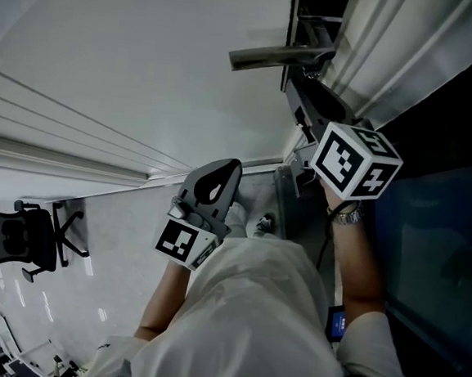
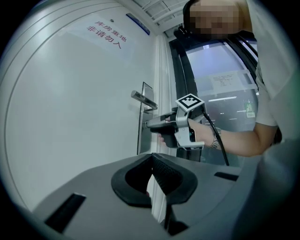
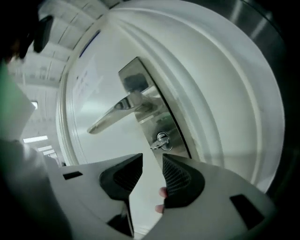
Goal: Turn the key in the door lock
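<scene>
The white door (image 1: 132,60) carries a silver lever handle (image 3: 117,112) on a steel lock plate (image 3: 140,84). A key (image 3: 161,140) sits in the lock below the handle. My right gripper (image 3: 152,159) points at the lock, a short way in front of the key. Its jaws stand apart and nothing is between them. In the head view the right gripper (image 1: 298,86) reaches just under the handle (image 1: 272,57). My left gripper (image 1: 225,170) hangs back from the door at waist height, shut and empty. The left gripper view shows the right gripper (image 2: 152,124) beside the lock plate.
A dark-framed glass panel (image 2: 220,84) runs along the door's right side. The door bears red lettering (image 2: 108,35) near its top. A black office chair (image 1: 18,238) stands on the glossy floor at the left. The person's white shirt (image 1: 249,324) fills the lower head view.
</scene>
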A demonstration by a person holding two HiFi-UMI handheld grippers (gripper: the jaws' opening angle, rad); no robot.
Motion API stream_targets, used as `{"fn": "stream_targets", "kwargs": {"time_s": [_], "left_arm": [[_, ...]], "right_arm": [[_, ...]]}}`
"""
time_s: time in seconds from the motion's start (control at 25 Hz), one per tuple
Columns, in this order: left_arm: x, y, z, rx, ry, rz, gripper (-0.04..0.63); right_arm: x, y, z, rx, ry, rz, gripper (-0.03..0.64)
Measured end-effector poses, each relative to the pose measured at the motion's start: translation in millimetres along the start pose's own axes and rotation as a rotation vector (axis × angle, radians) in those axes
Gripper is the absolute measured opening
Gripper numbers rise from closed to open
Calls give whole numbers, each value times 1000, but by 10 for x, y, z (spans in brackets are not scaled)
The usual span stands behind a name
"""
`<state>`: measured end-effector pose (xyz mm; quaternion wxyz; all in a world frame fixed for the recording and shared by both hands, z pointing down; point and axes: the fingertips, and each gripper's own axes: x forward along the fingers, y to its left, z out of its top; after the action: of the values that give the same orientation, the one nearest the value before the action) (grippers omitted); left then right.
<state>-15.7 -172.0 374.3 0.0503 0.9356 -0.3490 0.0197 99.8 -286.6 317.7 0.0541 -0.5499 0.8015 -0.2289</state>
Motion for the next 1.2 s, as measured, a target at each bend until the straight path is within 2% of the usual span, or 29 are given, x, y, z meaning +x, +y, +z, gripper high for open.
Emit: {"fn": "stream_targets", "kwargs": {"time_s": [0.12,0.32,0.48,0.56,0.8,1.04,1.2], "left_arm": [[19,-6,3,1,-1,-2,5],[42,-18,-6,4,4,-7,6],[64,-25,-23,1,5,-8,5],[79,-34,-31,-1,6,-11,5],[91,-54,-38,1,8,-16,5],[89,-67,-12,4,8,-24,5],[90,-90,-2,5,9,-28,5]], "right_arm": [[-17,-47,-44,-267,25,-115,109],[-40,-113,-8,-592,49,-250,109],[-69,-109,67,-974,39,-400,109],[-67,-116,77,-1130,37,-456,109],[-97,-95,118,-1261,39,-485,109],[-33,-7,85,-1538,69,-471,109],[18,6,84,-1659,93,-468,109]]}}
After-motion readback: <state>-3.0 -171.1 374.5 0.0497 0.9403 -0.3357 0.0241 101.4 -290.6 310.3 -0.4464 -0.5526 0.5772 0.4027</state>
